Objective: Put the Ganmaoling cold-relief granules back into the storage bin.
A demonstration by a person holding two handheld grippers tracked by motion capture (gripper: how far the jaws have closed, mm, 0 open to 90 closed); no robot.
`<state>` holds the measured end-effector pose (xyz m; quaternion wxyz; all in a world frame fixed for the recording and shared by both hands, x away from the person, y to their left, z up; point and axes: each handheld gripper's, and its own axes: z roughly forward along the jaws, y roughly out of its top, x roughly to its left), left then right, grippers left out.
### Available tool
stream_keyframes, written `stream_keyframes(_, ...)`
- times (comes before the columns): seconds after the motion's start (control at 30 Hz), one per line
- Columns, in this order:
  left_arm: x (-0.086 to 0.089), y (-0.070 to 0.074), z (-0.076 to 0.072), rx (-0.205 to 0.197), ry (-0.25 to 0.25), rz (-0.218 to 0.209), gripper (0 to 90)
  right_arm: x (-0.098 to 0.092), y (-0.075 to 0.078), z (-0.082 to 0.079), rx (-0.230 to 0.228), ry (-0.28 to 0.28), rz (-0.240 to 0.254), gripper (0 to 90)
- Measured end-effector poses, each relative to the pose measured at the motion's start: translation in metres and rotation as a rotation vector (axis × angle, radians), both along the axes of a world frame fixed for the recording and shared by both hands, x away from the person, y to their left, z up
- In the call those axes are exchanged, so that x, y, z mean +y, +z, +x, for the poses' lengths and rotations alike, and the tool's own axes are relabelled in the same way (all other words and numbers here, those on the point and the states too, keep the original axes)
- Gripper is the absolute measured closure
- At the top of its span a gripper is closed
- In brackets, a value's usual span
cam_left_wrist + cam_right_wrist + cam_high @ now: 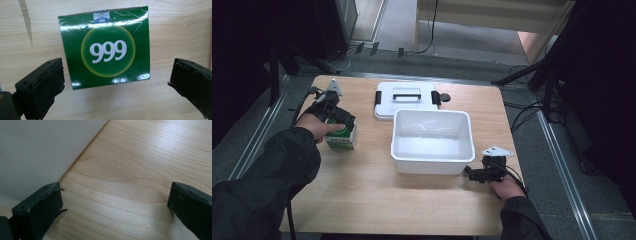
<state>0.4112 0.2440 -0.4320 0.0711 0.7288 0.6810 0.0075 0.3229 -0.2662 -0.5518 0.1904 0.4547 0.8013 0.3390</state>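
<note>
One green box (341, 136), one white tub (432, 142), one white lid (406, 99). Two grippers: left (343, 119), right (468, 171). One table (377, 200).

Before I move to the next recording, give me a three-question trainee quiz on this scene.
1. True or false: the left gripper is clamped on the green box.
2. Where does the lid lie: A on the white bin, B on the table behind it, C in the right gripper?
3. What number is printed on the green box?

Key: 1 false, its fingers stand open; 2 B; 3 999.
</note>
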Motion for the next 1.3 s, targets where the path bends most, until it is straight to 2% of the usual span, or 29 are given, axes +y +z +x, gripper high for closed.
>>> stream_keyframes(0.2,0.001,-0.013,0.01,0.007,0.022,0.023,0.1,0.0,0.0,0.0,0.001,-0.001,0.001,0.0)
stream_keyframes(0.37,0.001,-0.026,0.014,0.011,0.045,0.014,0.2,0.0,0.0,0.0,0.002,-0.005,0.004,0.0)
stream_keyframes(0.57,0.003,-0.034,0.017,0.031,0.061,0.01,0.3,0.0,0.0,-0.001,0.003,-0.006,0.004,0.0)
stream_keyframes(0.7,0.002,-0.038,0.017,0.021,0.075,0.015,2.5,0.0,0.0,-0.001,0.003,-0.005,0.003,0.0)
stream_keyframes(0.93,0.001,-0.036,0.018,0.031,0.088,0.026,4.9,0.0,0.0,-0.001,0.002,-0.003,0.003,0.0)
stream_keyframes(1.1,0.002,-0.033,0.019,0.062,0.094,0.017,5.6,0.0,0.0,0.0,0.002,-0.005,0.004,0.0)
stream_keyframes(1.3,0.003,-0.017,0.021,0.06,0.095,0.004,5.7,0.0,0.0,0.0,0.002,-0.004,0.003,0.0)
